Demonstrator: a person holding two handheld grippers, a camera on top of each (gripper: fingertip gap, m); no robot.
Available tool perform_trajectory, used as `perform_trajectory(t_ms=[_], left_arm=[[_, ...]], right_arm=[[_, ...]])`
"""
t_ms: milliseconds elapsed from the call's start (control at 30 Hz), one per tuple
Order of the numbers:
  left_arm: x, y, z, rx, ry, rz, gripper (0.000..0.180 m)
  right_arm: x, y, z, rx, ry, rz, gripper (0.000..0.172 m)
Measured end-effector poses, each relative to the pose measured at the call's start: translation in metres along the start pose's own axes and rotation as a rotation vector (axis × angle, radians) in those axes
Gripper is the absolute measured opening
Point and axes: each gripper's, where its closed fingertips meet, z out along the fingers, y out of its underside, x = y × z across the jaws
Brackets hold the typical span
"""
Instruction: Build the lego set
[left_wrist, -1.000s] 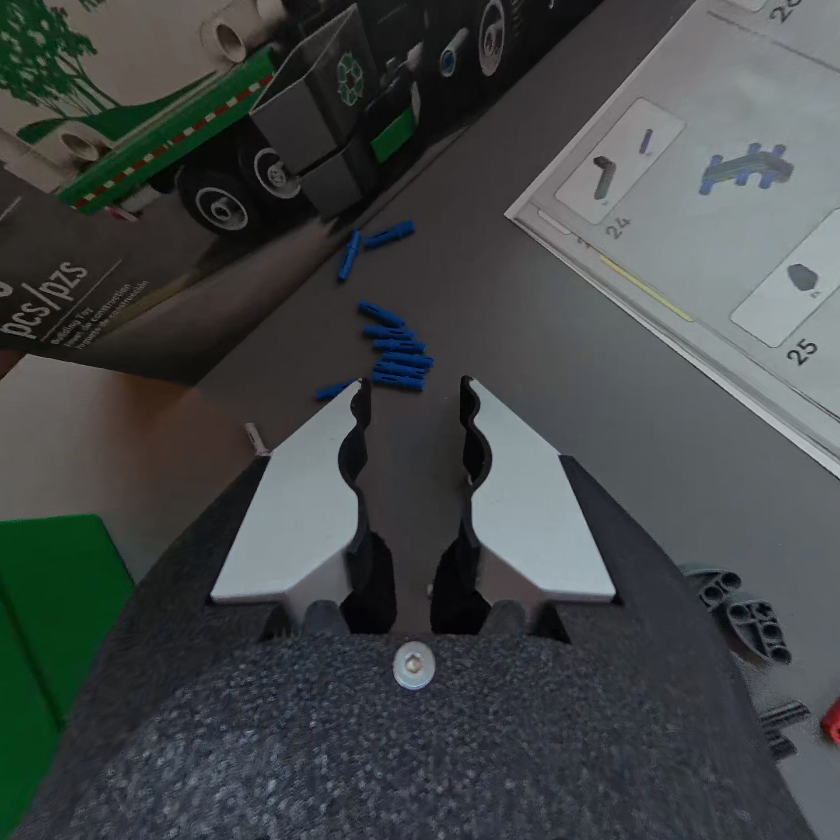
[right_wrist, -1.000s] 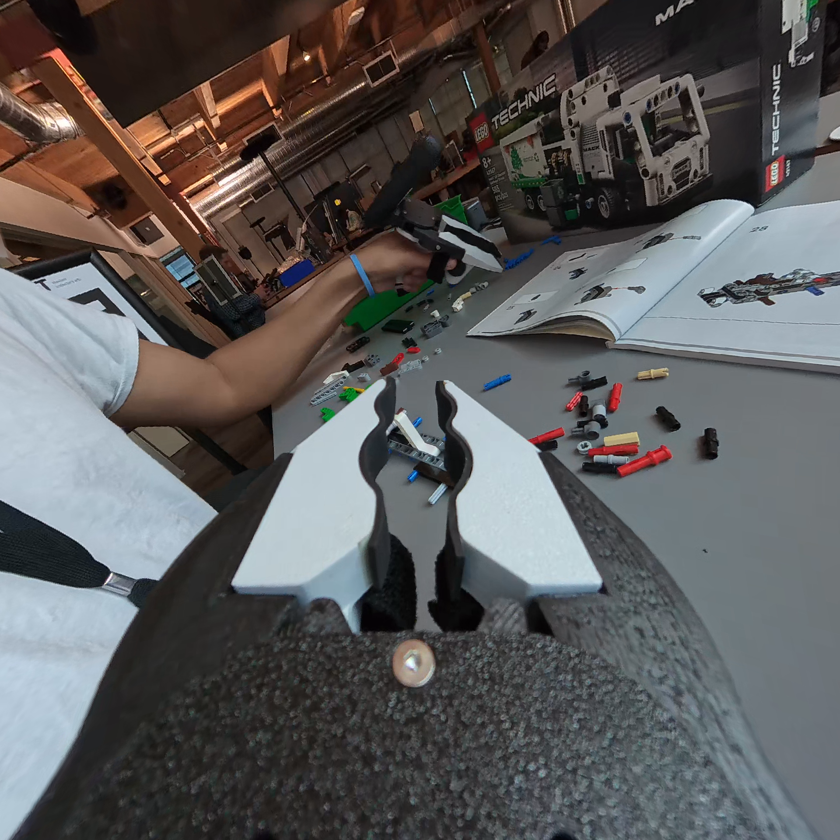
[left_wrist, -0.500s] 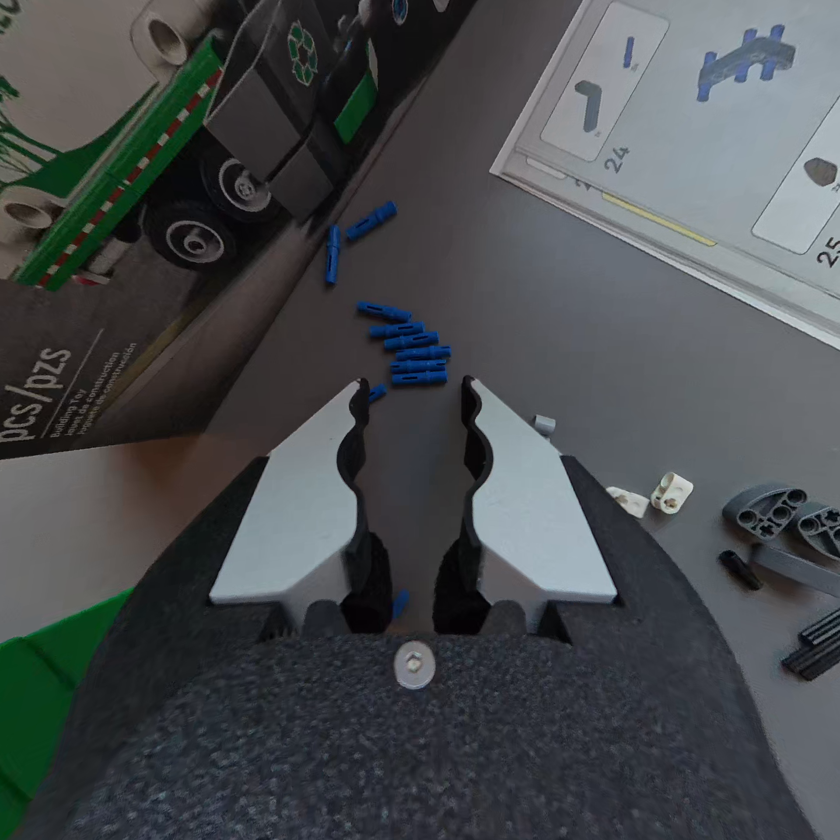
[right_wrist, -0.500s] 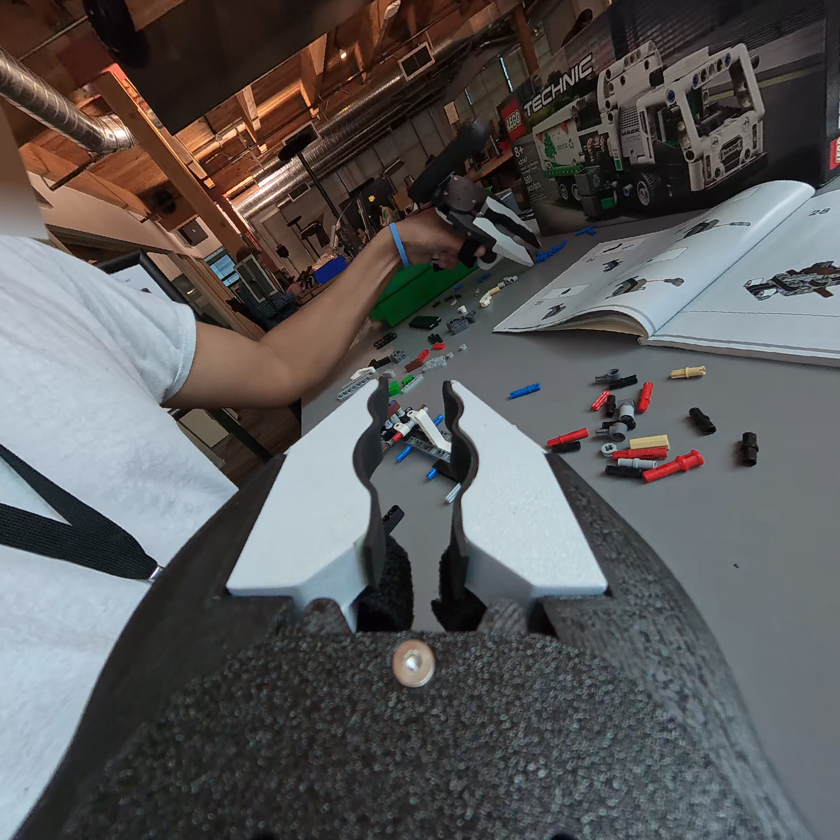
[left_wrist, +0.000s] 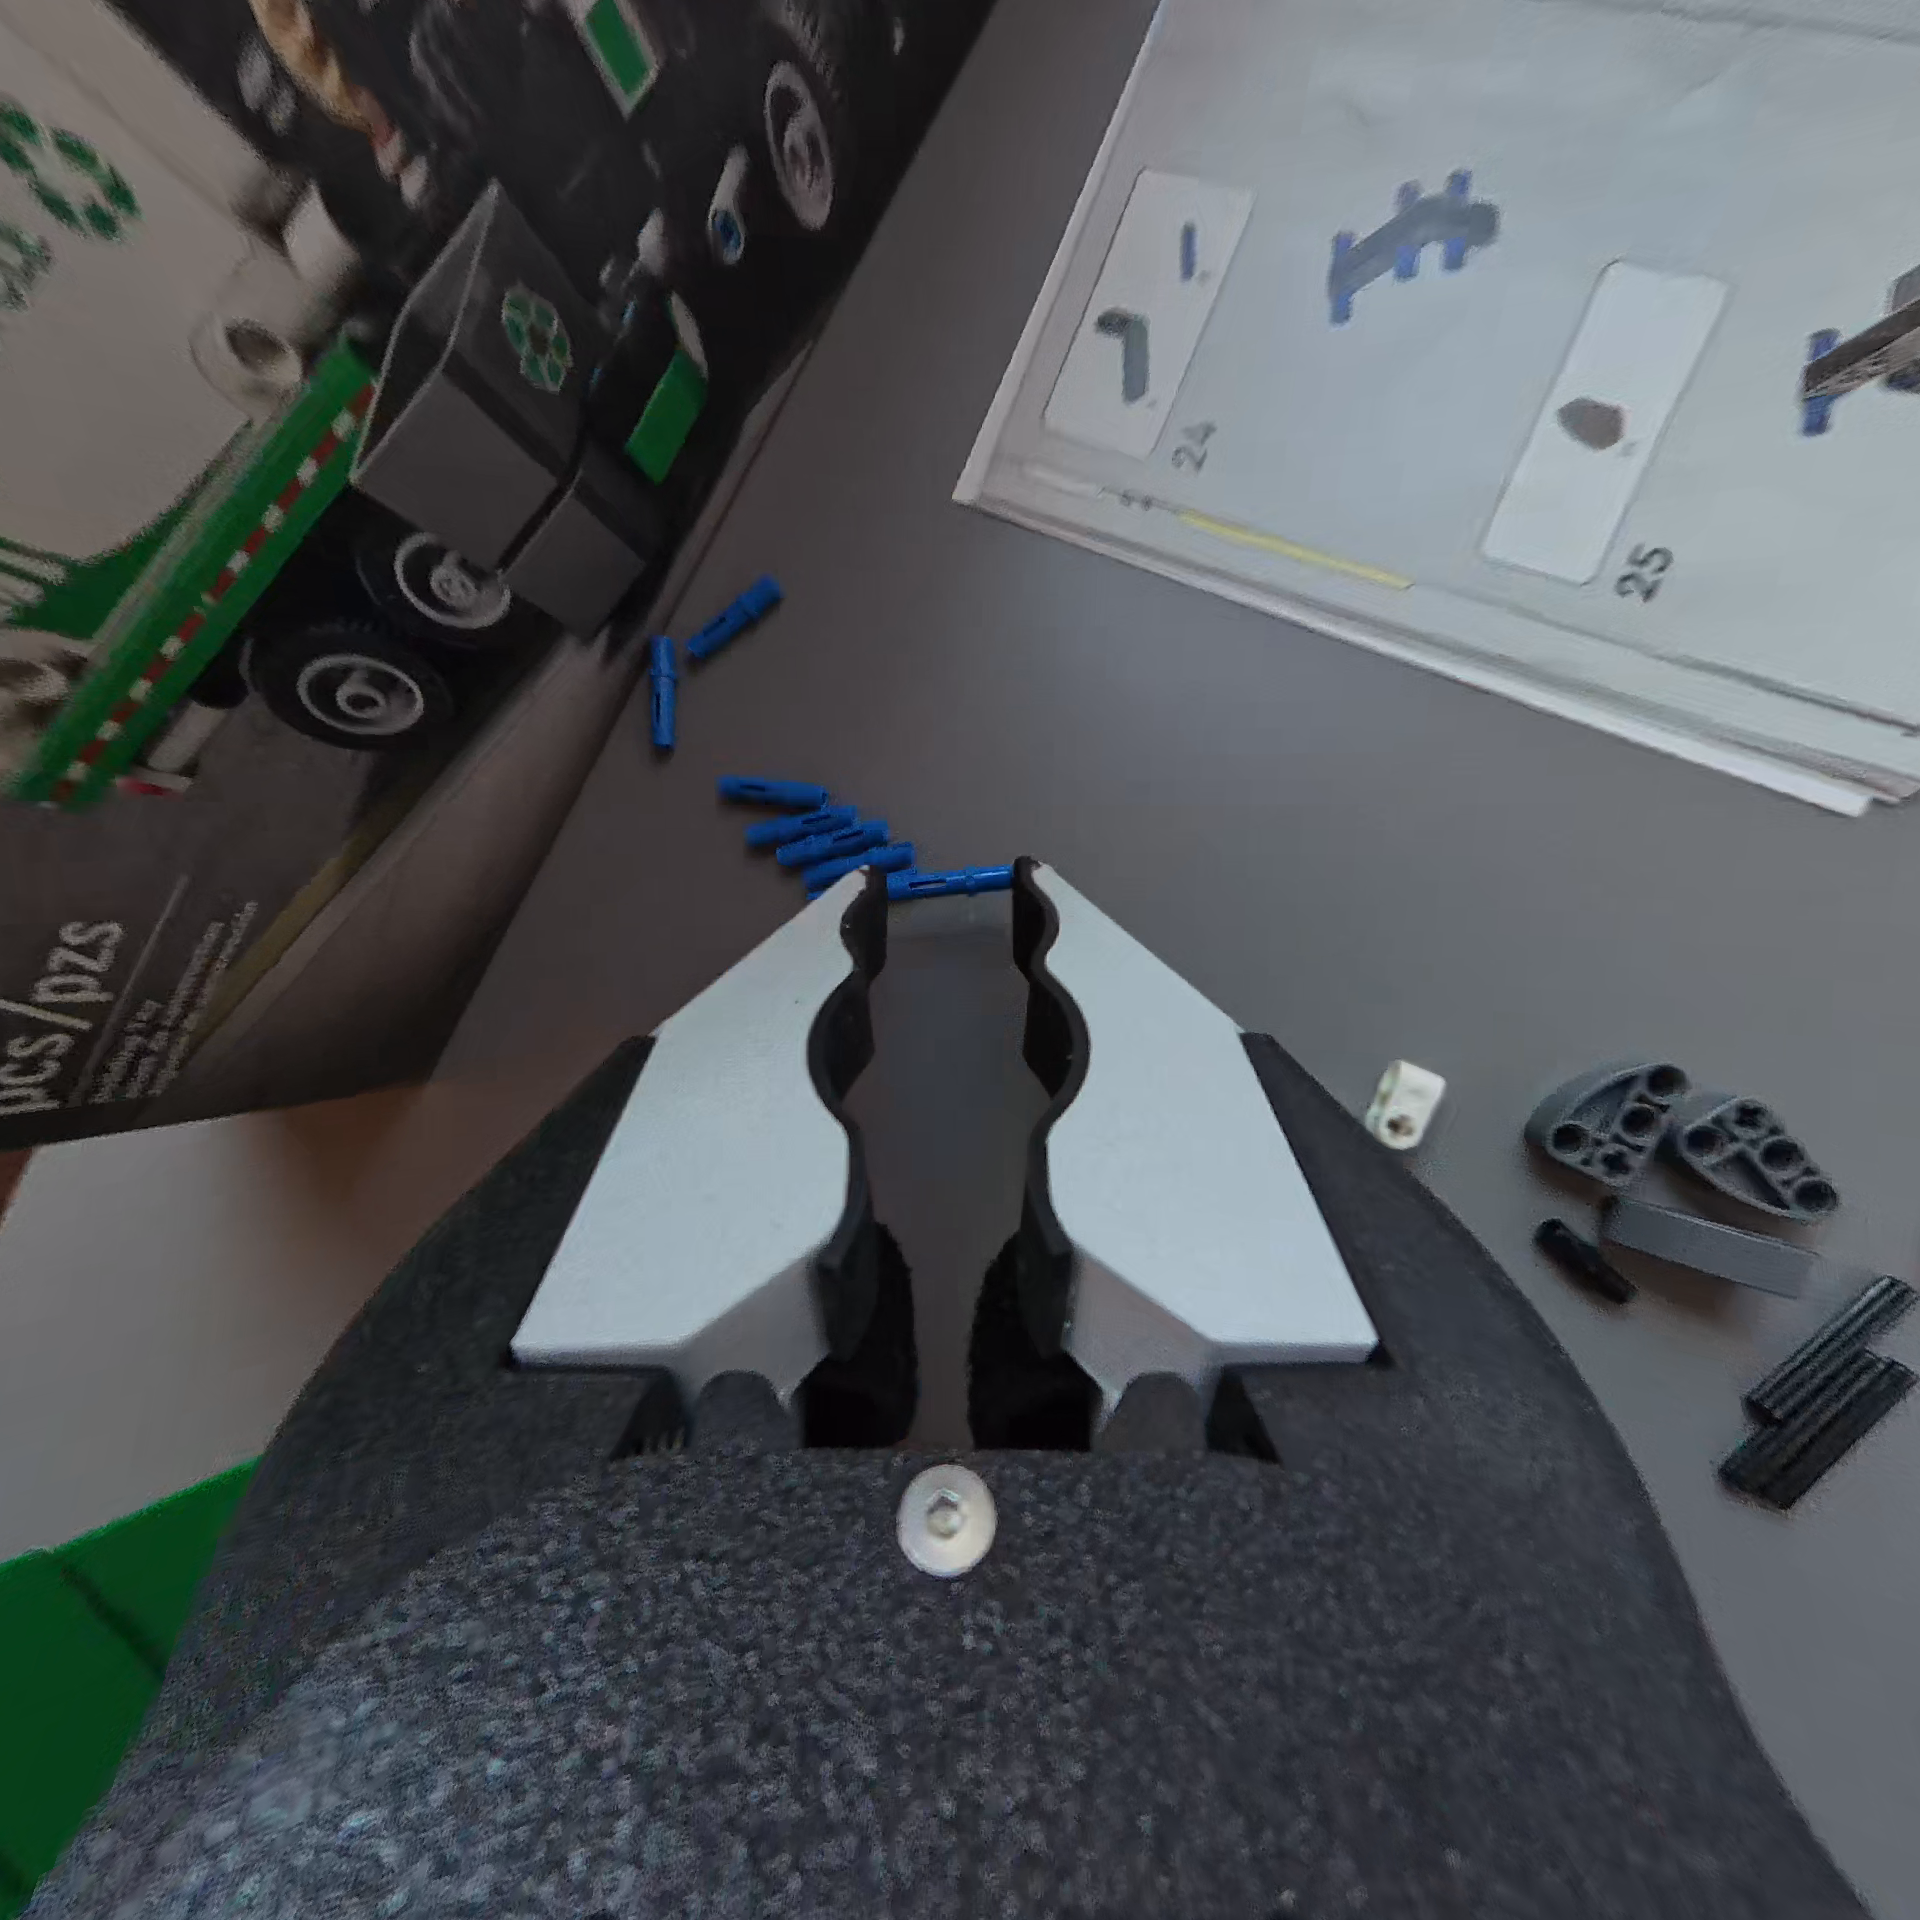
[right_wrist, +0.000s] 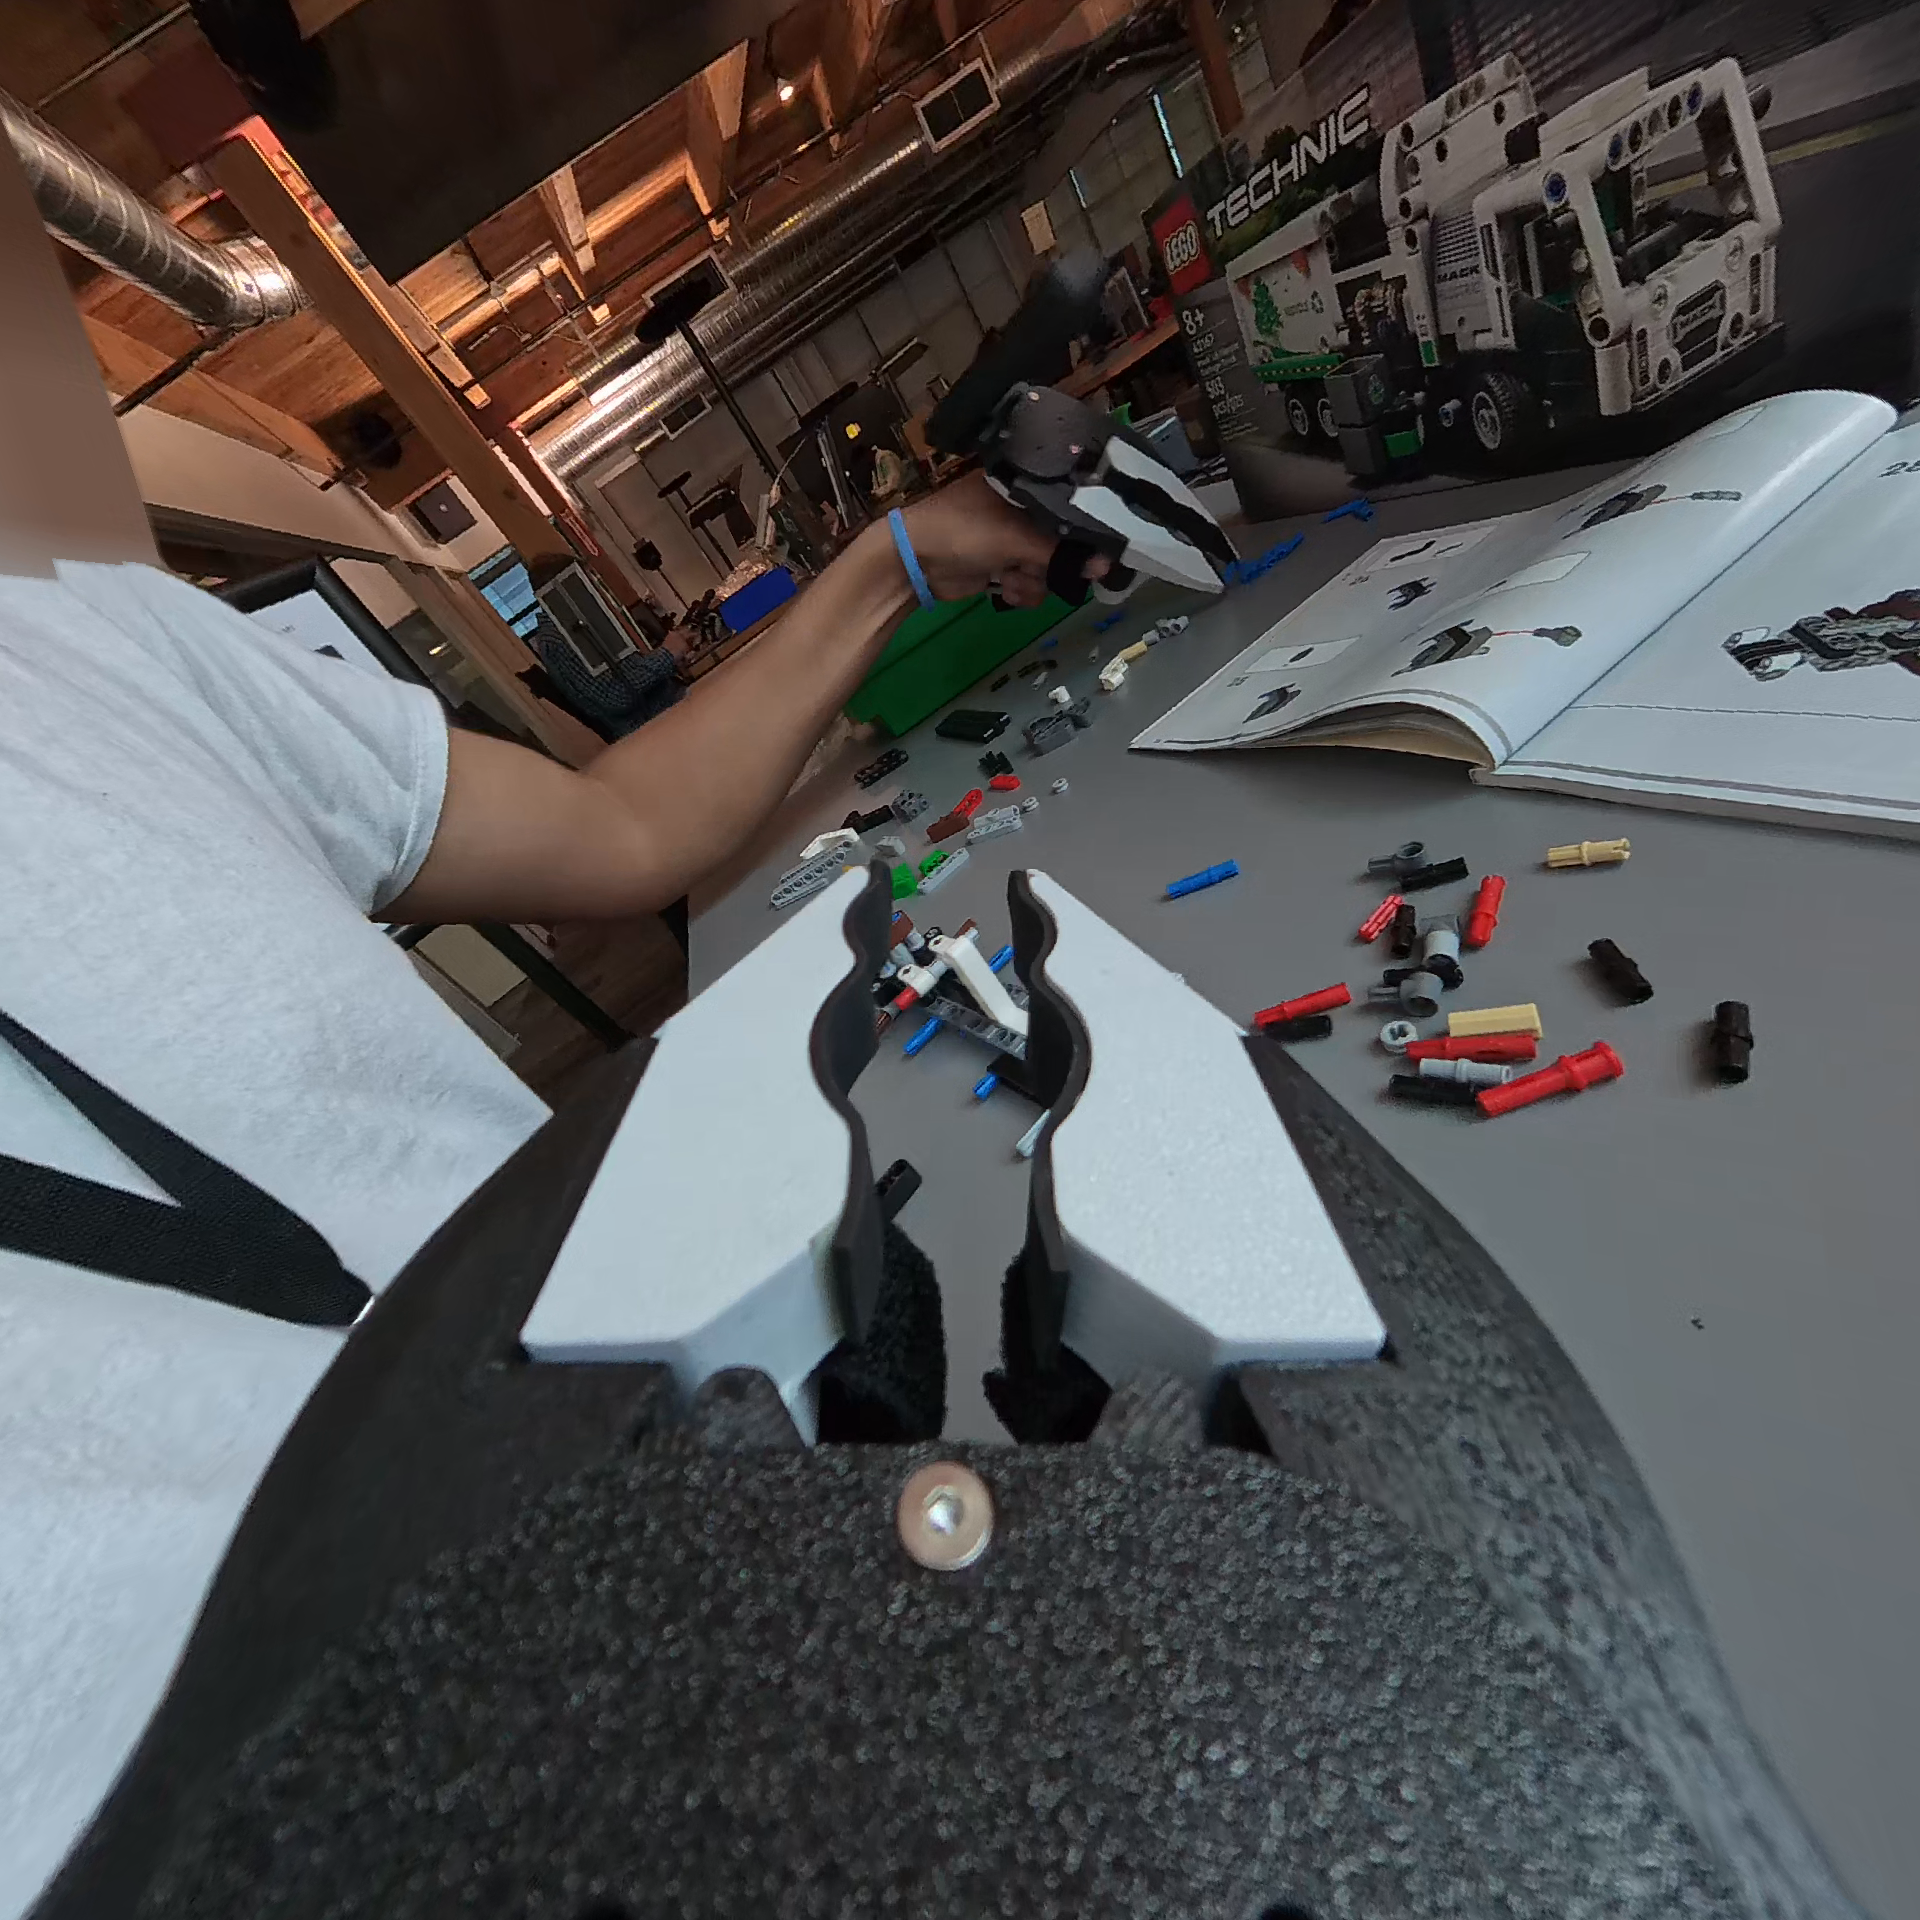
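Two grippers are in my hands, and they stand differently. Left gripper (left_wrist: 945, 873) is clenched on a blue pin (left_wrist: 961, 881): the pin runs crosswise at the very tips, at 12 o'clock from the camera, and each end meets a pad, so I take it as pinched lengthwise, low over the table (left_wrist: 1091, 707). More blue pins (left_wrist: 821, 831) lie side by side in a slanted row just beside my left fingertip, toward 11 o'clock, and two more (left_wrist: 691, 655) lie farther out that way, close to the foot of the box (left_wrist: 312, 436). An open booklet (left_wrist: 1455, 364) lies at 1 to 2 o'clock. A white connector (left_wrist: 1405, 1101), grey curved pieces (left_wrist: 1683, 1138) and black axles (left_wrist: 1818, 1392) sit at 3 to 4 o'clock, well apart from the pin. I judge the pin very light, stiff and smooth. Held by its ends it has little to bear on and could tip or spring out. A hold across its middle collar would likely sit surer, though the row beside it leaves little room for a finger. Right gripper (right_wrist: 951, 883) is released, with nothing between its pads. It hangs above the table, and through the gap I see a small assembly (right_wrist: 956, 982) of grey, white and blue parts lying below, untouched. Loose red, black and tan pins (right_wrist: 1507, 1060) are scattered at 2 to 3 o'clock, and a green bin (right_wrist: 935, 665) stands at 12 o'clock near the table's far edge.
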Motion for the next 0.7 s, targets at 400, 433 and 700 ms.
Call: perform_trajectory(t_ms=[400, 433, 700], left_arm=[[0.234, -0.157, -0.101, 0.731, 0.027, 0.600, 0.022], [0.244, -0.161, -0.104, 0.757, 0.042, 0.599, 0.022], [0.275, -0.157, -0.095, 0.763, 0.094, 0.615, 0.022]], right_arm=[[-0.006, -0.040, 0.116, -0.175, -0.286, 0.438, 0.036], [-0.007, -0.039, 0.121, -0.185, -0.299, 0.443, 0.036], [-0.015, -0.031, 0.114, -0.166, -0.307, 0.428, 0.003]])
